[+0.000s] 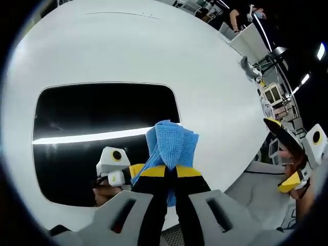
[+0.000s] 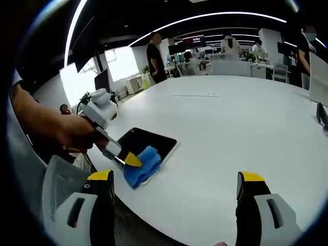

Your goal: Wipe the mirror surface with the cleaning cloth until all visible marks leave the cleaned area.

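A dark rectangular mirror (image 1: 97, 123) lies flat on the white table (image 1: 154, 41); a bright light strip reflects across it. My left gripper (image 1: 170, 171) is shut on a folded blue cleaning cloth (image 1: 173, 143), which rests at the mirror's right edge. In the right gripper view a hand holds the left gripper (image 2: 134, 161) with the blue cloth (image 2: 143, 168) pressed at the near end of the mirror (image 2: 146, 139). My right gripper (image 2: 175, 179) is open and holds nothing, off the mirror near the table's edge; it also shows at the right as the right gripper (image 1: 282, 152).
The round white table (image 2: 230, 118) stretches far beyond the mirror. A grey mesh chair (image 2: 56, 189) stands by the near edge. A dark object (image 2: 322, 115) sits at the table's far right. People (image 2: 155, 54) stand among desks in the background.
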The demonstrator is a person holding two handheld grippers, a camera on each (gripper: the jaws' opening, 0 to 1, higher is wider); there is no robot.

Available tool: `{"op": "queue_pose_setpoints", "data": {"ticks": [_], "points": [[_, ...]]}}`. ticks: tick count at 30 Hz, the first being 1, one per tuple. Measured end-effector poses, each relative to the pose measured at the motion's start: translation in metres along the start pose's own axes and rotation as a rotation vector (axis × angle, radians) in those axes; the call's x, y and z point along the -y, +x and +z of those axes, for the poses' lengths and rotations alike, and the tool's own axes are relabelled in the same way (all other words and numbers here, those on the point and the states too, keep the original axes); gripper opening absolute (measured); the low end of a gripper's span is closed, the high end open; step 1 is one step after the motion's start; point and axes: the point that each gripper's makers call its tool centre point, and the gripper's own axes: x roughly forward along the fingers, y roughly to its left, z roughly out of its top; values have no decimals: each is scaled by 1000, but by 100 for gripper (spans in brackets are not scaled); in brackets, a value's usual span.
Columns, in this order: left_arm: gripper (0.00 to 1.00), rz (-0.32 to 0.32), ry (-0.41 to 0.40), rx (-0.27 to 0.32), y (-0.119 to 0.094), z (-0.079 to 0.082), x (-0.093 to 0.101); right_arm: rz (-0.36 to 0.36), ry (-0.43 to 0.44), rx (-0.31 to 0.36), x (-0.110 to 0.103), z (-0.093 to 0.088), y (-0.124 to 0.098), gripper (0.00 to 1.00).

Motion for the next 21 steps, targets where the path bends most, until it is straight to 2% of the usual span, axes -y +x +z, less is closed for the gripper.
{"op": "queue_pose_setpoints", "data": {"ticks": [9,21], "points": [[2,-12,13,-3,6,0,11,3,9,1,1,1,3,99],[2,-20,9,-12,5,0,10,3,23,6,2,2,5,99]]}}
